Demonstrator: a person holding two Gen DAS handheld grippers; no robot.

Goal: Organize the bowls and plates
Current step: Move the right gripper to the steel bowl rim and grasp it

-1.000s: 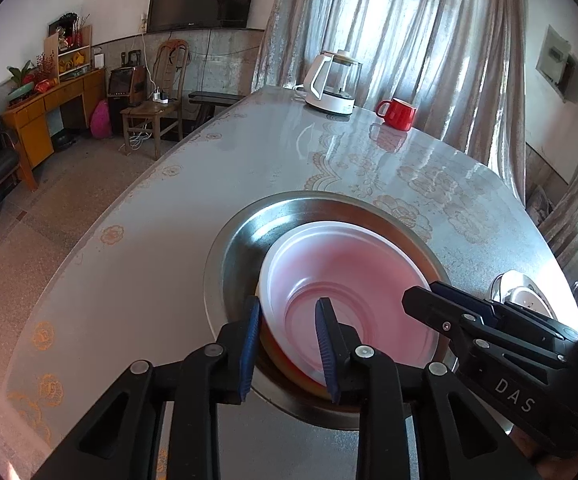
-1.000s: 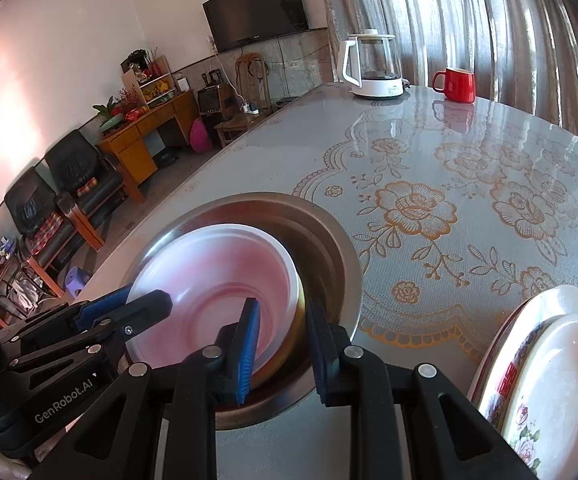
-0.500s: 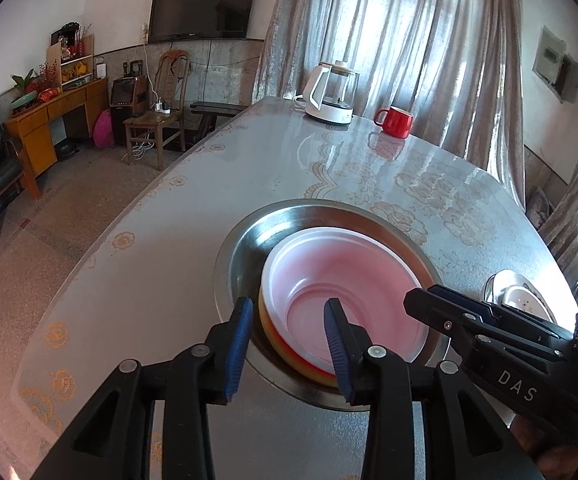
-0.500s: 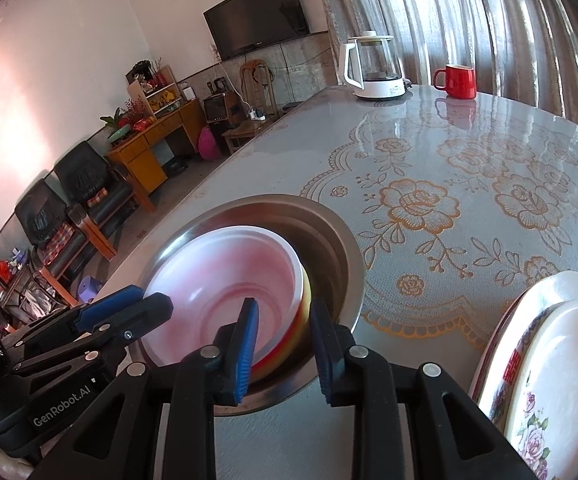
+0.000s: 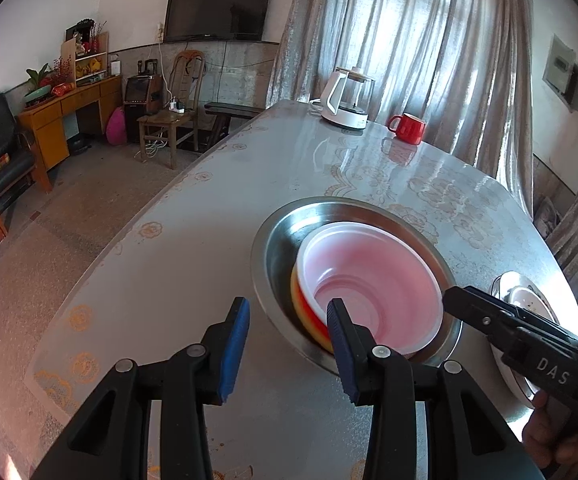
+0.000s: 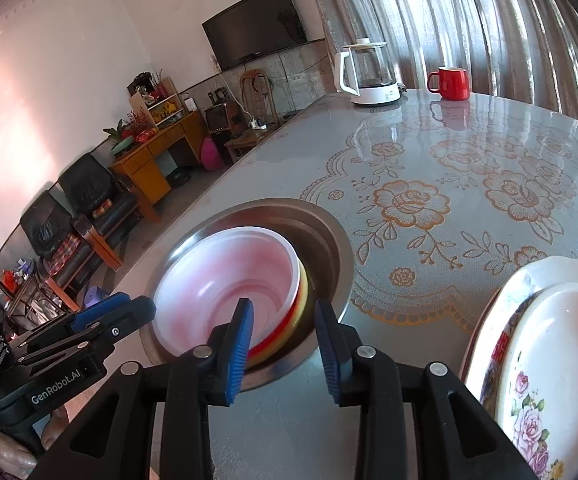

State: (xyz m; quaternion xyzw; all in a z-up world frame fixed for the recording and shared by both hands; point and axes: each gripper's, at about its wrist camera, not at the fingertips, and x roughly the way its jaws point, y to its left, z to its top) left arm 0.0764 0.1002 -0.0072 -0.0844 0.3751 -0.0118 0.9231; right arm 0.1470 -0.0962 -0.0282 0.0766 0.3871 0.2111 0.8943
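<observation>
A stack of plastic bowls, the top one pink and white over red and yellow ones, sits in a wide steel basin on the table. It also shows in the right wrist view, inside the basin. My left gripper is open and empty, just in front of the basin's near rim. My right gripper is open and empty, over the stack's near edge. A stack of flowered plates lies at the right.
A white kettle and a red mug stand at the table's far end. The plates also show at the right edge in the left wrist view. The table edge drops to the floor on the left, with chairs and a desk beyond.
Both grippers have opened wider and drawn back from the bowl stack, which stays in the basin. The left gripper has shifted left, off the bowls' rim.
</observation>
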